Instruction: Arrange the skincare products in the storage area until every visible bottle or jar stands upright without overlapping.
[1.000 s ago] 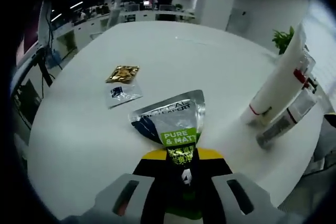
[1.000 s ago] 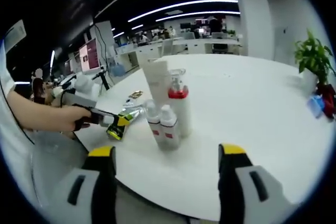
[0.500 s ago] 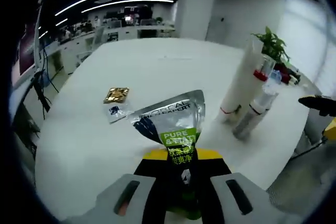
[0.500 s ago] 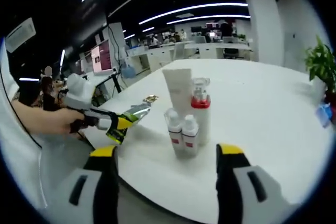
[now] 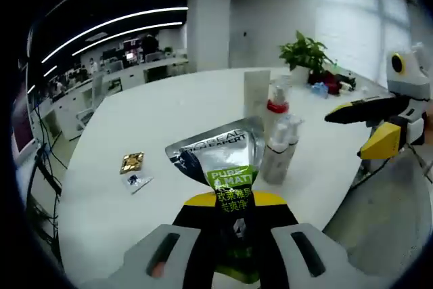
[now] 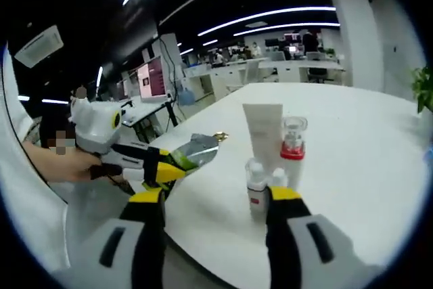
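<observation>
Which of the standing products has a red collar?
The pump bottle, behind the two small bottles and beside the white tube; the others lack a red collar.

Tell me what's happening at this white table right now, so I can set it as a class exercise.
A person is tidying skincare products with two handheld grippers. The left gripper is shut on a silver L'Oreal tube, holding it above the white table. The right gripper is open and empty. A white tube, a red-collared pump bottle and two small white bottles stand upright in a cluster. Two small sachets lie flat nearby.
</observation>
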Demonstrator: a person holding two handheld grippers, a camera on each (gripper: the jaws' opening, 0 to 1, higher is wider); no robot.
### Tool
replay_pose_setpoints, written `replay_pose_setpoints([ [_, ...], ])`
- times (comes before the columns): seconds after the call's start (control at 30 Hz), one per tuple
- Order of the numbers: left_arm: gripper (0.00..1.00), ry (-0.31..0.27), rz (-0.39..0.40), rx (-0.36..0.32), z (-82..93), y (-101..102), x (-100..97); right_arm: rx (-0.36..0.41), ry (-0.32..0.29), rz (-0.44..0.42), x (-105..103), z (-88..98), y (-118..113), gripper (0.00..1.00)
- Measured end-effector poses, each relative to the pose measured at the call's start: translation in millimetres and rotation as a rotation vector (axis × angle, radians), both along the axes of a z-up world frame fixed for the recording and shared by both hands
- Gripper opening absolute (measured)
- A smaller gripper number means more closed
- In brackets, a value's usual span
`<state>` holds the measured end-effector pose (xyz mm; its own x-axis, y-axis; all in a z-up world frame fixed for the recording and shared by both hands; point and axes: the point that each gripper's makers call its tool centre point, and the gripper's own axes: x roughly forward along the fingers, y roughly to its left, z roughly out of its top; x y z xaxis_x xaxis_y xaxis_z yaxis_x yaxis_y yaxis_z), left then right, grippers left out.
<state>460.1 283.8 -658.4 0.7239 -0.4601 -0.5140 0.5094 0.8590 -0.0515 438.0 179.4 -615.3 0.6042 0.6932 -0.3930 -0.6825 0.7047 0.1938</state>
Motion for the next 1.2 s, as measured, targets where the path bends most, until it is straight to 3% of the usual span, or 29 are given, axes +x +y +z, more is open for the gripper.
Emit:
replay_pose_setpoints([
  [0.2,0.12,-0.041,-0.067,-0.018,17.3,-11.5,-7.5,0.062,-0.008,0.023,7.3,9.8,14.1,0.48],
  [0.33,0.12,-0.082,-0.134,-0.053,34.5,-24.0,-14.5,0.147,0.004,0.031,12.3,19.8,25.0,0.45],
  [0.43,0.12,-0.106,-0.167,-0.084,45.9,-33.2,-20.6,0.240,0.044,-0.004,18.3,25.0,29.1,0.42],
  [0.57,0.12,-0.121,-0.196,-0.095,53.8,-40.2,-26.4,0.427,0.119,-0.087,29.9,35.4,27.6,0.36],
  [0.6,0.12,-0.123,-0.199,-0.098,55.5,-41.2,-27.5,0.486,0.170,-0.104,31.0,36.5,27.5,0.34],
  [0.67,0.12,-0.126,-0.205,-0.105,58.4,-42.7,-28.6,0.528,0.228,-0.112,30.4,35.0,28.5,0.23],
  [0.73,0.12,-0.124,-0.208,-0.105,59.4,-43.6,-29.2,0.551,0.216,-0.087,27.8,40.2,31.8,0.14],
  [0.97,0.14,-0.147,-0.213,-0.116,65.9,-42.8,-29.8,0.658,0.240,-0.104,26.9,49.9,30.5,0.07],
  [1.07,0.21,-0.144,-0.228,-0.112,65.5,-44.2,-31.5,0.665,0.229,-0.099,24.8,53.4,30.9,0.04],
  [1.2,0.37,-0.128,-0.267,-0.140,68.8,-51.9,-36.2,0.692,0.224,-0.076,21.1,59.9,28.3,0.01],
])
